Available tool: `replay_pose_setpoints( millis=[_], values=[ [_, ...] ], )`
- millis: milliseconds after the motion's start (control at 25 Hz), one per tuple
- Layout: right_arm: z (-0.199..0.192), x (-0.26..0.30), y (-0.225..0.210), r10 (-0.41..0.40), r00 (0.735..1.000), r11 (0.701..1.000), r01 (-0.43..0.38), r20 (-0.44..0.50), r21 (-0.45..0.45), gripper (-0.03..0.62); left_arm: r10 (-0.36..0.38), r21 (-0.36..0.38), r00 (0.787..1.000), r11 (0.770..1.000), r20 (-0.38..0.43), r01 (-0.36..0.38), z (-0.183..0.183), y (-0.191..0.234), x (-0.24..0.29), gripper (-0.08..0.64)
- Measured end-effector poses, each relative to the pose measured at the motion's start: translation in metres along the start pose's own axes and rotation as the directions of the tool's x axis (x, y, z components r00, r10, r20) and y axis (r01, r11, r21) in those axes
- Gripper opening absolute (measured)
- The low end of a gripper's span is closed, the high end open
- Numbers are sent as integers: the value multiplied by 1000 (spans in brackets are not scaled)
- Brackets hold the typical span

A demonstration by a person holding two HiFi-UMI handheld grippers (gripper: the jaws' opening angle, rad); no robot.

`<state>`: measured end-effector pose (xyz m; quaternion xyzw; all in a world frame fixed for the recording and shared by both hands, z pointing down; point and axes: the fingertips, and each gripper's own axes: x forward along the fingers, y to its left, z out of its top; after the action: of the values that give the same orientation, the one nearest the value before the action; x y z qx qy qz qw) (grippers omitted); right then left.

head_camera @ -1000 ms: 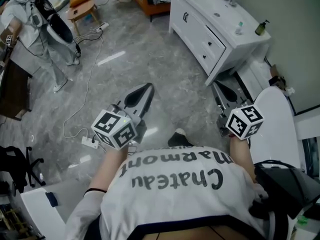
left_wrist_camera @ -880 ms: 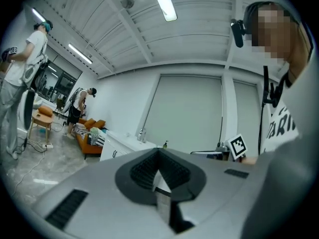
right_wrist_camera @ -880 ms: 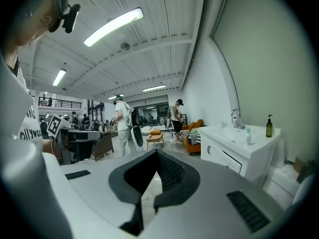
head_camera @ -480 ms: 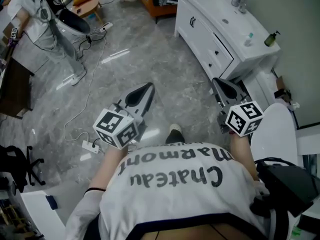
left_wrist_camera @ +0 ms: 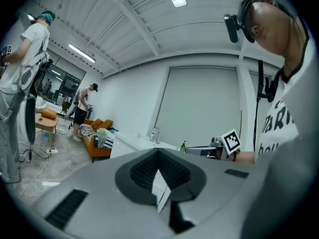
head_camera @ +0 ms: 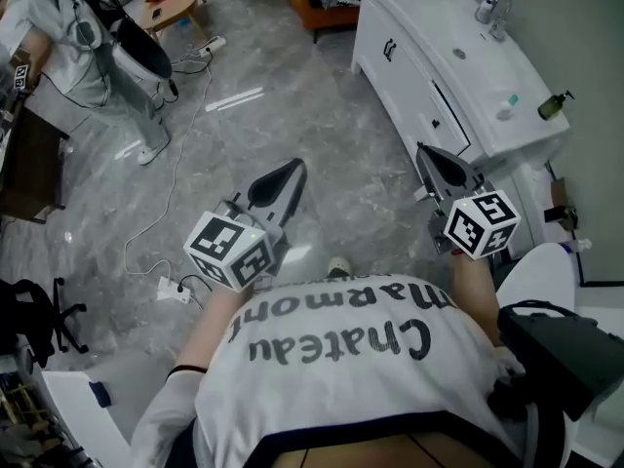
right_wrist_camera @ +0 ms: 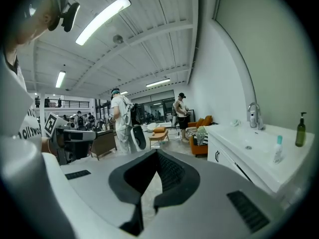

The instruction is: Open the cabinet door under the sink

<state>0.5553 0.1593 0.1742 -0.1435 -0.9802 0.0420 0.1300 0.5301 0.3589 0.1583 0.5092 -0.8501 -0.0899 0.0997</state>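
head view, nearest item first: what was on the two claws?

item one, left gripper [head_camera: 281, 181]: grey moulded plastic, ribbed black pads, jaws pressed together with nothing between them. item two, right gripper [head_camera: 439, 169]: same make, likewise closed and empty. each carried a white cube with black square markers.

what had changed?

both had travelled forward with the person across the floor [head_camera: 322, 135]. the white cabinet [head_camera: 409, 86] under the sink had drawn closer and lay just beside the right gripper, at the right of the view. judged: approach only, door not yet touched; the jaws would have to part or hook a handle.

and the task's item, its materials?

cabinet door [head_camera: 378, 66]: flat white panel, shut, with small dark handles [head_camera: 390, 48] at the seam, set beyond the drawer fronts and farther along than the right gripper's tip. top: smooth white with a moulded basin, a chrome tap [head_camera: 487, 8], and a dark green pump bottle [head_camera: 552, 105] at the near end. floor: glossy grey marbled tile. farthest: orange sofa [head_camera: 318, 16], a person in white [head_camera: 68, 47].
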Motion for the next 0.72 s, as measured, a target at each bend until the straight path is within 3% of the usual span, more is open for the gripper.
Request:
replay_pose_setpoints(
  millis=[160,320,720],
  values=[
    [-4,32,-23,38,999,999,-38,-33,1,5,22,-22,999,1000,-33,-22,-9,17,32,8],
    [-2,52,-47,66,997,998,-66,-39,2,6,57,6,996,998,-63,-56,-17,34,59,9],
    [8,69,-99,39,999,999,-39,-21,-3,6,63,-11,996,998,-61,-64,-18,57,105,9]
  ],
)
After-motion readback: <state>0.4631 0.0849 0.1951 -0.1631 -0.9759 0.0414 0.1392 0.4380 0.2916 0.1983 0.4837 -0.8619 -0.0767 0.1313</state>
